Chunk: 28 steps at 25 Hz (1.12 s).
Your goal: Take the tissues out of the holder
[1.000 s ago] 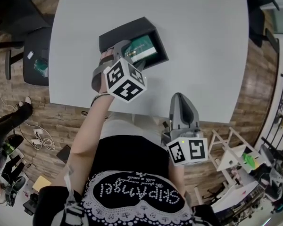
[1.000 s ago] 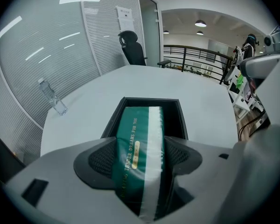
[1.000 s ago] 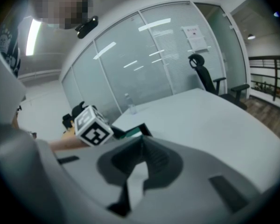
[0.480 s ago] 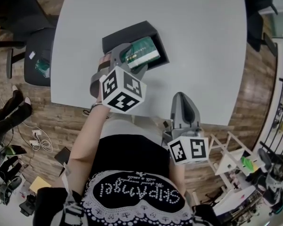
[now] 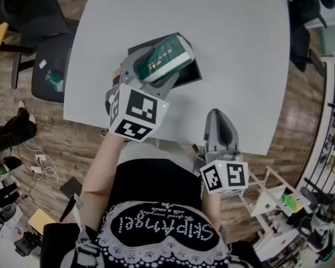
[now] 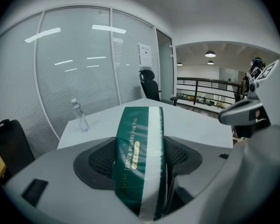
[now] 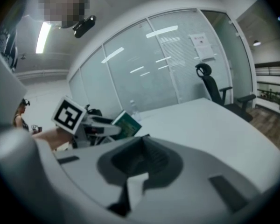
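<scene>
A green tissue pack [image 5: 163, 58] is clamped between the jaws of the left gripper [image 5: 154, 70] and held tilted over the black holder [image 5: 191, 75], most of which is covered by the pack in the head view. Only the holder's right end and a strip of its rim are seen, lying on the white table [image 5: 234, 43]. In the left gripper view, the pack [image 6: 141, 153] is gripped on its two broad faces, one narrow edge turned to the camera, a white band running along it and gold print down its green side. In the right gripper view, the pack [image 7: 126, 124] is seen raised clear of the table top [image 7: 214, 125], the left gripper's marker cube [image 7: 67, 115] just beside it.

The right gripper [image 5: 217, 116] is held low at the table's near edge, well apart from the holder. Its jaws are closed together, and nothing is held between them.

A clear bottle [image 6: 79, 117] is stood upright near the table's far corner. A black chair [image 5: 46, 66] is placed at the table's left side, on the wooden floor [image 5: 72, 144].
</scene>
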Tool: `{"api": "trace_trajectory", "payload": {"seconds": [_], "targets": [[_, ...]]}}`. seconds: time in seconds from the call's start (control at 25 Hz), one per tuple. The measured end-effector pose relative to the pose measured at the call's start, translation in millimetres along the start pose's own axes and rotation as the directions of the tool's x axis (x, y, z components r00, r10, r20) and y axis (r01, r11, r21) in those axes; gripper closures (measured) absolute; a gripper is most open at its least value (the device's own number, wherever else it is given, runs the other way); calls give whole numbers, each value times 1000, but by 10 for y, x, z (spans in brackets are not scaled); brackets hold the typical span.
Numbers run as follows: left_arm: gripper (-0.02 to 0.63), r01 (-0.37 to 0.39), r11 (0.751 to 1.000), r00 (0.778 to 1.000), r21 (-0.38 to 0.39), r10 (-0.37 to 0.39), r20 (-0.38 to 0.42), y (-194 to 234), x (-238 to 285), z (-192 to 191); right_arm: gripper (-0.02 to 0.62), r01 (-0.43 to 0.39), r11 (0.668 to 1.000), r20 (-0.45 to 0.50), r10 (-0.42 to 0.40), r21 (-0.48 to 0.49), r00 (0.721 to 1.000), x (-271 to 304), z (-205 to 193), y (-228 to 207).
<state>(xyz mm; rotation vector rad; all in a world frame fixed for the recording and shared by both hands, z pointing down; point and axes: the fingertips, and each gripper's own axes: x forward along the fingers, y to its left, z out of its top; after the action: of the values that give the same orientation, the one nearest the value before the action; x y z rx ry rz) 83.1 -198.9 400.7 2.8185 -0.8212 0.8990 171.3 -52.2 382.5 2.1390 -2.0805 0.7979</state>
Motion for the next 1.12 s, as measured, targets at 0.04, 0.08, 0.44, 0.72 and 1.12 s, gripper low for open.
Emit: {"api": "trace_trajectory", "payload": {"seconds": [0.04, 0.08, 0.44, 0.72, 1.12], "targets": [[275, -10, 1000, 1000, -16, 10, 26, 34, -47, 59, 560, -5, 1000, 5, 5, -8, 1000, 2, 28, 14], [275, -19, 999, 998, -28, 21, 53, 71, -96, 125, 560, -9, 1000, 10, 9, -16, 1000, 5, 61, 30], [275, -82, 988, 964, -131, 112, 242, 348, -574, 576, 560, -10, 997, 96, 18, -79, 995, -35, 459, 108], [275, -116, 985, 933, -129, 153, 327, 390, -926, 840, 560, -22, 995, 159, 37, -96, 987, -130, 786, 156], [275, -150, 975, 871, -166, 210, 443, 500, -1483, 1203, 558, -29, 990, 203, 57, -139, 977, -306, 1026, 183]]}}
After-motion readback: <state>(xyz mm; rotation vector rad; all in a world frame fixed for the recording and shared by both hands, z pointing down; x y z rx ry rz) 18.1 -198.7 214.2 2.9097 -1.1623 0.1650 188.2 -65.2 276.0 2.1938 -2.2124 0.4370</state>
